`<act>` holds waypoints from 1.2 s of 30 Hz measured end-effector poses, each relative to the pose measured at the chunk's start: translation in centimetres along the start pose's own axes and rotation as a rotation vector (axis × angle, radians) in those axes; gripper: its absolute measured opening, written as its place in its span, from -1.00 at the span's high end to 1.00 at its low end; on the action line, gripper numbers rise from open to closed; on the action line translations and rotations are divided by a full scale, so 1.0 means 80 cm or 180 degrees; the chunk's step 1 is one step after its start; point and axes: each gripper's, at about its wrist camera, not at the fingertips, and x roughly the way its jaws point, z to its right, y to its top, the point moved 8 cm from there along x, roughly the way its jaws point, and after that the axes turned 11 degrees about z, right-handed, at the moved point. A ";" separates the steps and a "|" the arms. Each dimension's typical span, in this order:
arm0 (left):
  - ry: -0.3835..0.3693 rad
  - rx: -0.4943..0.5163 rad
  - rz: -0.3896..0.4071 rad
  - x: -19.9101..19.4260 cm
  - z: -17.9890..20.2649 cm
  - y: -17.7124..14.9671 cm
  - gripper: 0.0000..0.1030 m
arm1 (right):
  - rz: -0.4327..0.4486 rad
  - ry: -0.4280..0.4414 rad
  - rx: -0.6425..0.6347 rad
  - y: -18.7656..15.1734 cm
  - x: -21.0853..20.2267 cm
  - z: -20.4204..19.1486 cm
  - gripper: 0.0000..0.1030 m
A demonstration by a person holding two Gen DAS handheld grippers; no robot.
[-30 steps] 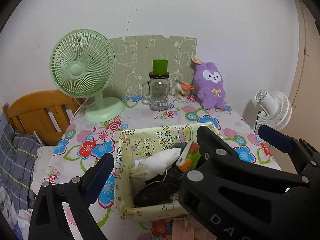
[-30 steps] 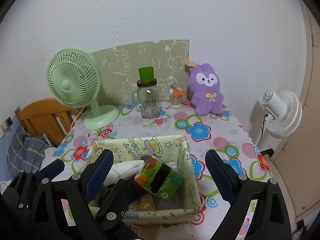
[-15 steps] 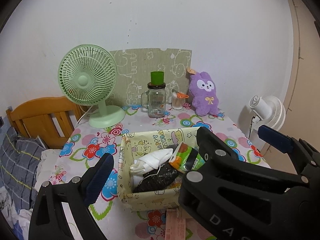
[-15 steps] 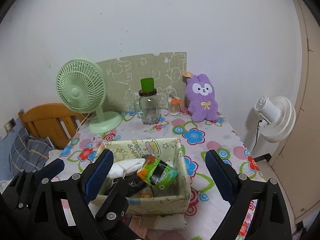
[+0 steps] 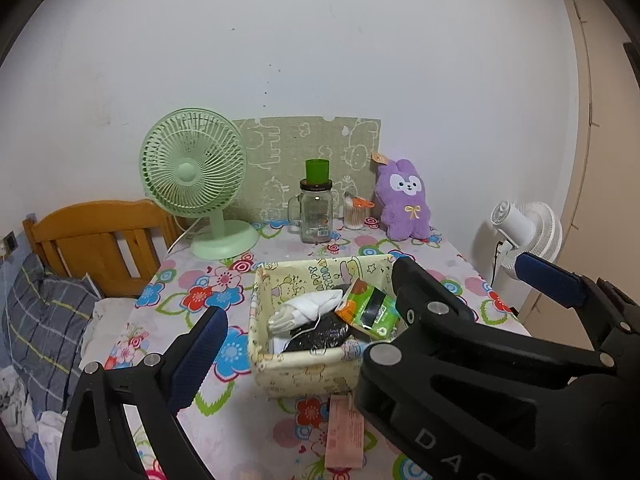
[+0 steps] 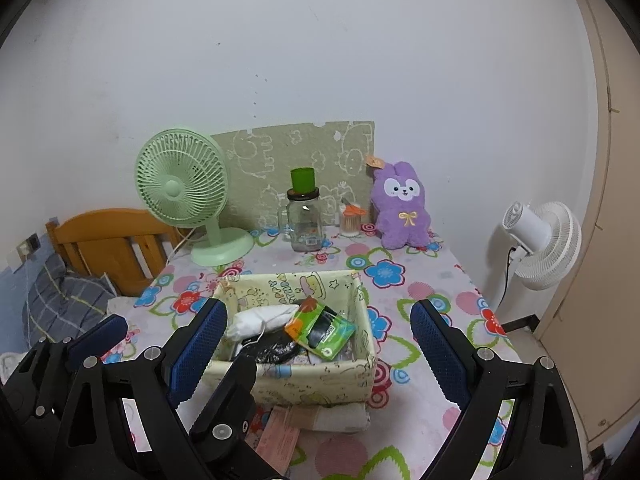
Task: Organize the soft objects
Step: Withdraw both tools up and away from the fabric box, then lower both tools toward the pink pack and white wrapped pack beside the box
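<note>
Inside, crumpled white cloth (image 6: 262,317).

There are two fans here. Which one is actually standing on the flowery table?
The mint-green fan, at the table's back-left corner. The white fan stands off the table's right side.

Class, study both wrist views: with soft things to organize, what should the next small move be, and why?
Probably reach the right claw forward toward the purple plush rabbit. Both claws, left claw included, are open and empty. The yellow basket already holds several items, while the rabbit sits outside it by the wall.
</note>
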 end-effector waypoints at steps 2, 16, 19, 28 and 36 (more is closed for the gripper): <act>-0.0005 0.0006 0.0013 -0.008 0.001 -0.002 -0.91 | 0.0018 -0.0003 0.0011 -0.003 -0.010 -0.001 -0.84; -0.0073 0.0035 0.0021 -0.041 0.010 -0.028 -0.91 | 0.0031 -0.0085 -0.0010 -0.029 -0.052 0.004 -0.84; -0.0091 0.0049 0.0016 -0.044 0.013 -0.035 -0.91 | 0.0029 -0.0112 0.0001 -0.036 -0.057 0.006 -0.84; -0.0163 0.0050 -0.0059 -0.038 0.021 -0.064 -0.91 | -0.0038 -0.0178 0.0035 -0.067 -0.057 0.017 -0.84; -0.0176 0.0051 -0.0121 -0.029 0.024 -0.087 -0.91 | -0.0093 -0.0188 0.0059 -0.091 -0.047 0.023 -0.84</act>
